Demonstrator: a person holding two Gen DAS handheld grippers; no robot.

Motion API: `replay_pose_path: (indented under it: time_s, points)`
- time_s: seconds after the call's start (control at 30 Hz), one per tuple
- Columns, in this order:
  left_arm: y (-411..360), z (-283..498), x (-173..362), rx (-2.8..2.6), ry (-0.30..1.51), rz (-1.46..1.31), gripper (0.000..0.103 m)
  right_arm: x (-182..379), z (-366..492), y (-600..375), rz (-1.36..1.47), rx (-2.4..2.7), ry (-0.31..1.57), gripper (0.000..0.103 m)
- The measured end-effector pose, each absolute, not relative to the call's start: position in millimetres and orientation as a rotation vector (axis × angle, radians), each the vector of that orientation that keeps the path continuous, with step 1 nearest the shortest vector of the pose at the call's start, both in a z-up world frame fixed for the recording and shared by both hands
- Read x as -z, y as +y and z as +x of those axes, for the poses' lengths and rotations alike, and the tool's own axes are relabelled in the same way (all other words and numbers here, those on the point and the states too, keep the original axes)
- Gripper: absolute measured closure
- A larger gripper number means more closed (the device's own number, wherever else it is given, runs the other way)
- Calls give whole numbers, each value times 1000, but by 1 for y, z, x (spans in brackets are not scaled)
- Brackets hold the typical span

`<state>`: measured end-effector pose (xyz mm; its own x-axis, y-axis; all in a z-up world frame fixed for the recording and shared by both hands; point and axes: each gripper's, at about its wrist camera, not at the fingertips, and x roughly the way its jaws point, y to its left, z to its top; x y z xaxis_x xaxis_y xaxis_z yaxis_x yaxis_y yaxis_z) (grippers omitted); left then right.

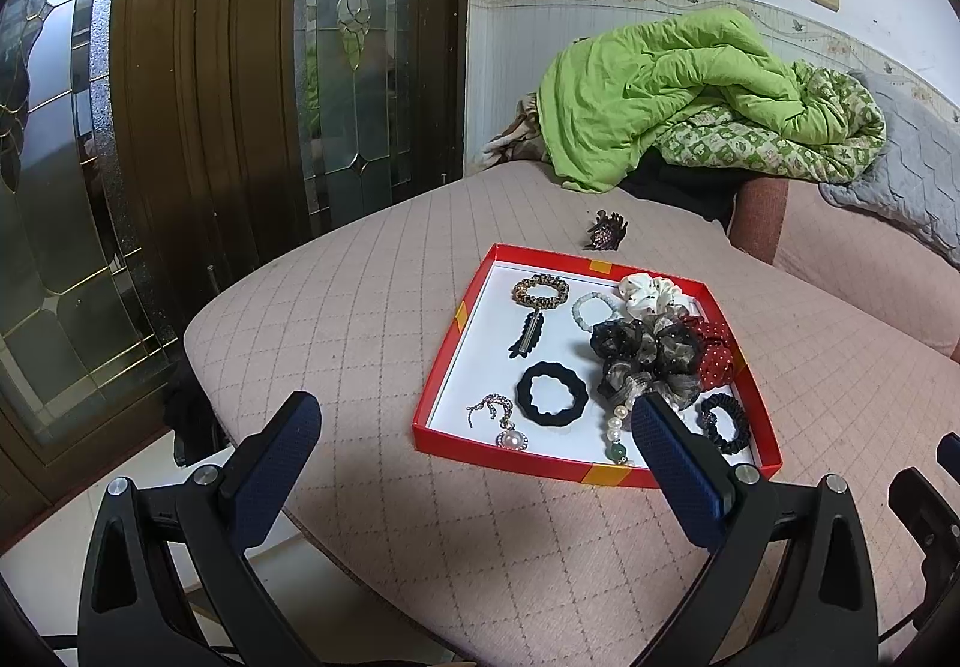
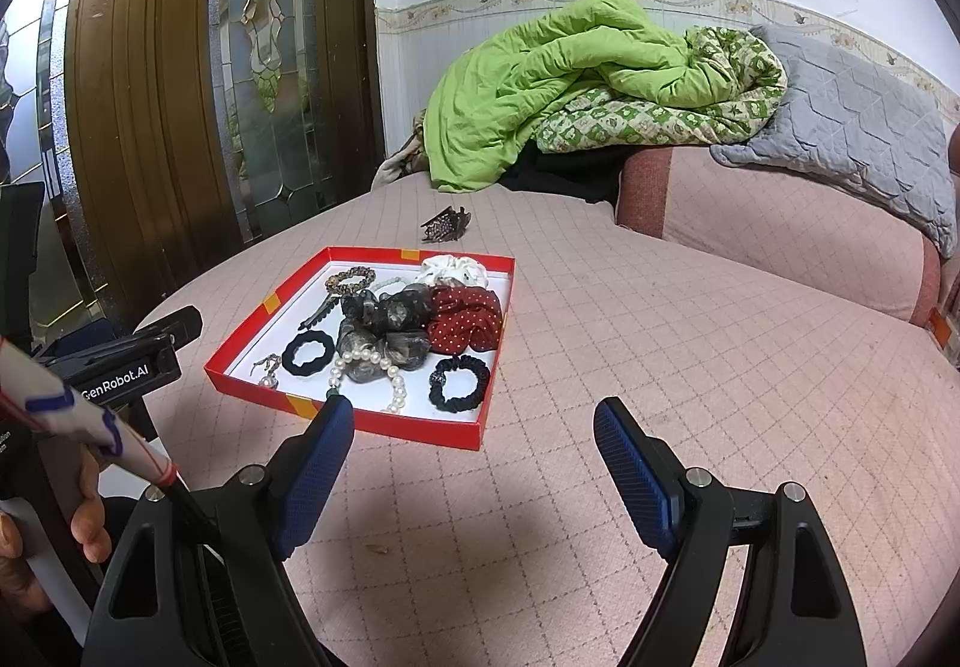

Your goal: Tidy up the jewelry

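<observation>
A red tray (image 1: 447, 343) (image 2: 252, 334) with a white floor lies on the pink quilted bed. It holds several hair ties and jewelry: a black scrunchie (image 1: 552, 389) (image 2: 308, 353), a leopard scrunchie (image 1: 540, 290), a pearl pendant (image 1: 510, 437), a pearl bracelet (image 2: 396, 388), a red dotted scrunchie (image 2: 465, 319), a dark sheer scrunchie (image 1: 651, 352). A dark claw hair clip (image 1: 605, 233) (image 2: 445, 227) lies on the bed beyond the tray. My left gripper (image 1: 474, 418) is open and empty, in front of the tray. My right gripper (image 2: 471, 424) is open and empty, at the tray's near right corner.
A green quilt (image 1: 672, 84) (image 2: 558, 66) and a grey blanket (image 2: 840, 108) are piled at the back of the bed. A wooden door with glass panels (image 1: 210, 66) stands to the left. The bed's edge (image 1: 198, 331) drops off at the left.
</observation>
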<state>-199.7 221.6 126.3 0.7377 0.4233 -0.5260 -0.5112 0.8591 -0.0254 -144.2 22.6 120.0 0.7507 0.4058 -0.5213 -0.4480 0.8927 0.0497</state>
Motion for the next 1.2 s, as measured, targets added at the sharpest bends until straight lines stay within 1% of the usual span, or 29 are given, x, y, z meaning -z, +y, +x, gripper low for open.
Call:
replay_pose_path:
  time_s: [1.2]
  points:
    - [218, -198, -121, -516, 550, -156, 0, -120, -143, 21, -79, -468, 554, 17]
